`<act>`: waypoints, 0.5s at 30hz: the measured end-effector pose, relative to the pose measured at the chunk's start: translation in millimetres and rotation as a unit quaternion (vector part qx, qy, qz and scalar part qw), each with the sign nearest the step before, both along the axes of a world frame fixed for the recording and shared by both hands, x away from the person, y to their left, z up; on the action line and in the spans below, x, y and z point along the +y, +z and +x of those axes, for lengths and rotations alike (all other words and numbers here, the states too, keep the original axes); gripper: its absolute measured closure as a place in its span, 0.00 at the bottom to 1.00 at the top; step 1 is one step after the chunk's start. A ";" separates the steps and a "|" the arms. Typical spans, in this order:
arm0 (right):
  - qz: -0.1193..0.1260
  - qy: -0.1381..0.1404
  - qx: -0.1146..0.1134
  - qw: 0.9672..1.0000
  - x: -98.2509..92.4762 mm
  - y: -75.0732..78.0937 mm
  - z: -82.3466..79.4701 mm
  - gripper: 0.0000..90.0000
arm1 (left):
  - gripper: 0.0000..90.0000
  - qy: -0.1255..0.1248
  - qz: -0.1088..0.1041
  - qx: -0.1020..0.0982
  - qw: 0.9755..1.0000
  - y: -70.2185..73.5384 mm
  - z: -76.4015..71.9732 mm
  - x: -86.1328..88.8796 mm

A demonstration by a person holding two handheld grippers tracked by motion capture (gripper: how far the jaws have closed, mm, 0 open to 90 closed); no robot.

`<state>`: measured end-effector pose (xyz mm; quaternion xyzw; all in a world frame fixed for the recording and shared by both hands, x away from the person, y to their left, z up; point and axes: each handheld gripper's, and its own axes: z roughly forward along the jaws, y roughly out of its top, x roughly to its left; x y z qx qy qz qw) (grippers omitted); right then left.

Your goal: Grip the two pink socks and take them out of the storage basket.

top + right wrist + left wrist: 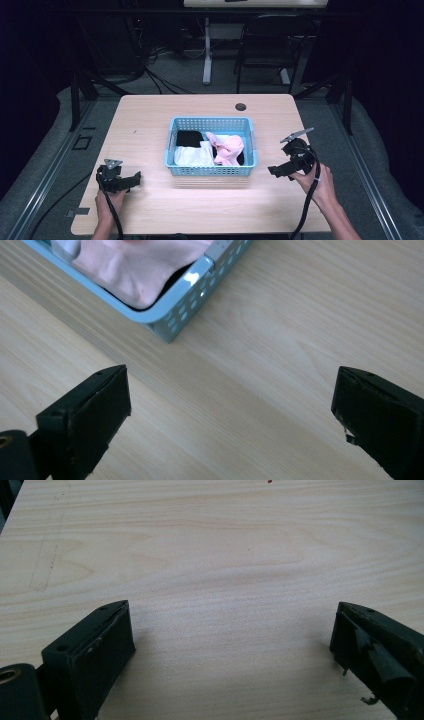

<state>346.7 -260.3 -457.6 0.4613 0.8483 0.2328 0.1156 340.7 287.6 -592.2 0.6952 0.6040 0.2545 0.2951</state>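
Lying long axis left-right, the basket (211, 170) sits between both gaping hand-held grippers.

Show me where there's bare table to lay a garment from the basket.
Bare wood lies between the left gripper and the blue basket, along the near edge in front of it, and behind it. The right gripper crowds the basket's right side.

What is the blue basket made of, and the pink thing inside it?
The basket looks like glossy plastic: its rim shines and its walls have rows of moulded holes. The pink thing seems to be soft matte cloth, since it lies crumpled in folds.
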 end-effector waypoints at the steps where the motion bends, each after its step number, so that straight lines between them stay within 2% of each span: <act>1: 0.001 0.001 -0.002 1.000 2.7 1.5 1.9 0.02 | 0.04 0.000 0.000 0.000 1.000 0.0 0.0 0.0; 5: 0.004 0.007 -0.004 1.000 11.1 5.9 8.0 0.02 | 0.04 0.000 0.000 0.000 1.000 0.0 0.0 0.0; 9: -0.007 0.022 0.002 1.000 19.8 11.2 15.9 0.01 | 0.04 0.000 0.000 0.000 1.000 0.0 0.0 0.0; 15: -0.001 0.035 0.004 0.999 37.3 20.3 28.9 0.01 | 0.04 0.000 0.000 0.000 1.000 0.0 0.0 0.0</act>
